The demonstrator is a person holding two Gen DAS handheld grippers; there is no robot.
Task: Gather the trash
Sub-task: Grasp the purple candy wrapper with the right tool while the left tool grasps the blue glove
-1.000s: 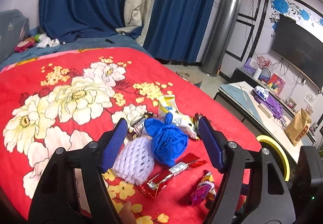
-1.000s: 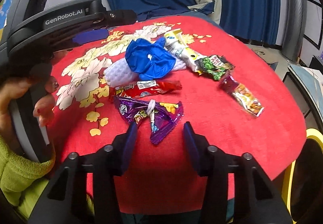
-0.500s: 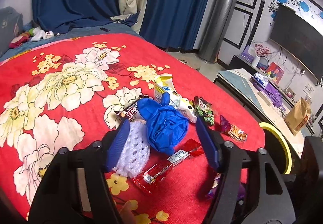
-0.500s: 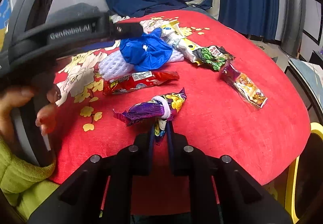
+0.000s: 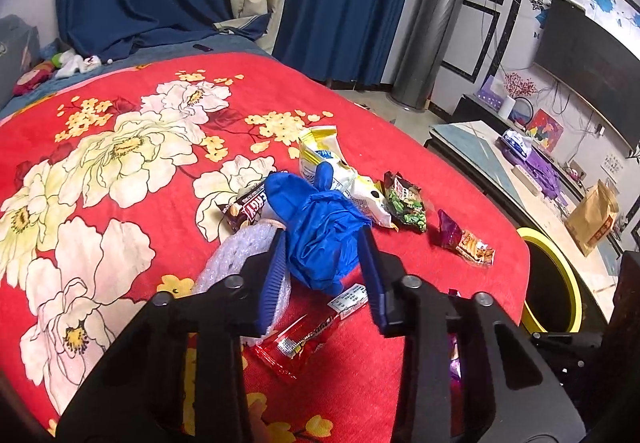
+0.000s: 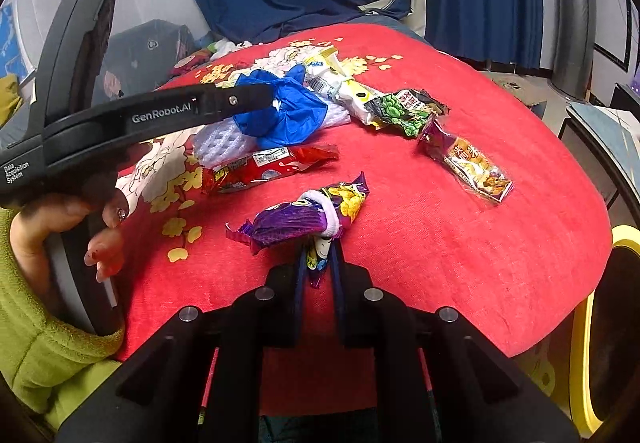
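Observation:
A crumpled blue glove [image 5: 316,239] lies on the red flowered blanket [image 5: 120,211], partly over a white foam net [image 5: 236,255]. My left gripper [image 5: 323,243] straddles the glove, its jaws closing, and both blue pads press into it. The right wrist view shows that gripper's finger [image 6: 240,99] reaching over the glove [image 6: 288,115]. My right gripper [image 6: 318,251] is shut on the tail of a purple snack wrapper [image 6: 304,219], which is bunched and held a little off the blanket.
A red wrapper [image 6: 260,169], a yellow-white packet [image 5: 332,167], a green packet [image 5: 404,203], a clear purple-ended packet [image 6: 468,163] and a brown bar wrapper [image 5: 248,205] lie around. A yellow-rimmed bin [image 5: 560,275] stands past the blanket's right edge. A hand [image 6: 40,227] in a green sleeve holds the left gripper.
The left gripper dropped over the blue glove and its jaws narrowed onto it. The right gripper shut on the purple wrapper and lifted it slightly.

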